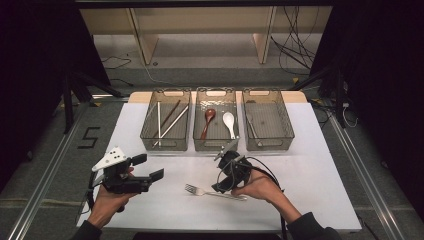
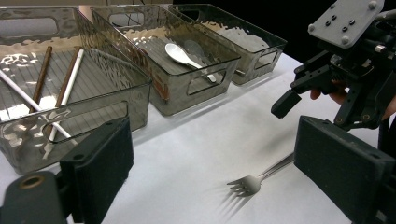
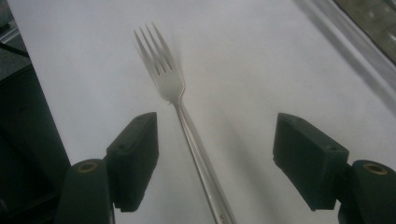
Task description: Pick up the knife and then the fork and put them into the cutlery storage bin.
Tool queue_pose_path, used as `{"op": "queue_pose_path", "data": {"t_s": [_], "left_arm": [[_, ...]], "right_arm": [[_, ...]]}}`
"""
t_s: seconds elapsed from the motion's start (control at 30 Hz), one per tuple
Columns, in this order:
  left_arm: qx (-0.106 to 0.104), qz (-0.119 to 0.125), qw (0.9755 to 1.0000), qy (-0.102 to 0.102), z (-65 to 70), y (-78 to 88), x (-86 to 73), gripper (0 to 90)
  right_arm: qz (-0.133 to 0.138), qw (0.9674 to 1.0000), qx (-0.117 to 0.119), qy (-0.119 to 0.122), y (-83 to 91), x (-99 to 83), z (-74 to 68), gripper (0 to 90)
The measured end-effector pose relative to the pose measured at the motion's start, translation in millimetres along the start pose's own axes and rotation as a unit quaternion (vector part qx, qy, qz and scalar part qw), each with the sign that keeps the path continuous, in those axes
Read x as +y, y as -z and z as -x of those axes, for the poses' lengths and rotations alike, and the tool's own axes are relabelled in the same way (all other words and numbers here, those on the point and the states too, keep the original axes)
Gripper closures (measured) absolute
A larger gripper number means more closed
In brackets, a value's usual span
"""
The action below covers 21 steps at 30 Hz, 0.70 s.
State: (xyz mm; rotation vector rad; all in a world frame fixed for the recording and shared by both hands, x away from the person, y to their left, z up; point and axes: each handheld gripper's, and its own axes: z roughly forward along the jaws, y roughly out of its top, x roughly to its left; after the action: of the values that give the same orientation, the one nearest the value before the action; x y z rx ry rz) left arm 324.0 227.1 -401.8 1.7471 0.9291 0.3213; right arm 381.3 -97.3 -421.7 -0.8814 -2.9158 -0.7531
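A metal fork [image 1: 200, 191] lies flat on the white table [image 1: 150, 210], tines pointing left. My right gripper [image 1: 223, 186] hangs just over its handle, tilted down. In the right gripper view the jaws [image 3: 217, 128] stand wide open on either side of the fork's handle [image 3: 191, 135], and the pads do not touch it. My left gripper [image 1: 148, 167] is held over the table's left side, open with nothing in it. In the left gripper view its open jaws [image 2: 212, 140] frame the fork's tines [image 2: 247, 184].
Three smoky clear bins stand in a row at the back of the table. The left bin [image 1: 165, 145] holds chopsticks. The middle bin [image 1: 216, 145] holds a brown spoon [image 1: 208, 120] and a white spoon [image 1: 229, 122]. The right bin [image 1: 270, 144] holds a thin metal utensil [image 1: 251, 127].
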Motion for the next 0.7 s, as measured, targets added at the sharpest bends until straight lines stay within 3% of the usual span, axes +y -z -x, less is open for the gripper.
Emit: {"op": "queue_pose_path", "data": {"t_s": [0.2,0.47,0.57,0.7], "left_arm": [[0.0,0.003,1.0,0.003,0.2,-0.1,0.0,11.2],[0.0,0.001,1.0,0.001,0.3,-0.1,-0.1,11.2],[0.0,0.003,1.0,0.003,0.6,-0.2,0.0,11.2],[0.0,0.002,1.0,0.001,0.4,0.1,0.0,11.2]], "right_arm": [[-0.012,0.9999,0.0,0.01,-5.3,-0.9,-2.0,35.1],[-0.021,0.9997,0.003,0.012,-10.8,-2.3,-4.1,39.4],[-0.02,0.9997,0.016,0.007,-12.1,-2.9,-3.8,41.2],[-0.024,0.9996,0.012,0.009,-13.6,-3.4,-4.1,43.1]]}}
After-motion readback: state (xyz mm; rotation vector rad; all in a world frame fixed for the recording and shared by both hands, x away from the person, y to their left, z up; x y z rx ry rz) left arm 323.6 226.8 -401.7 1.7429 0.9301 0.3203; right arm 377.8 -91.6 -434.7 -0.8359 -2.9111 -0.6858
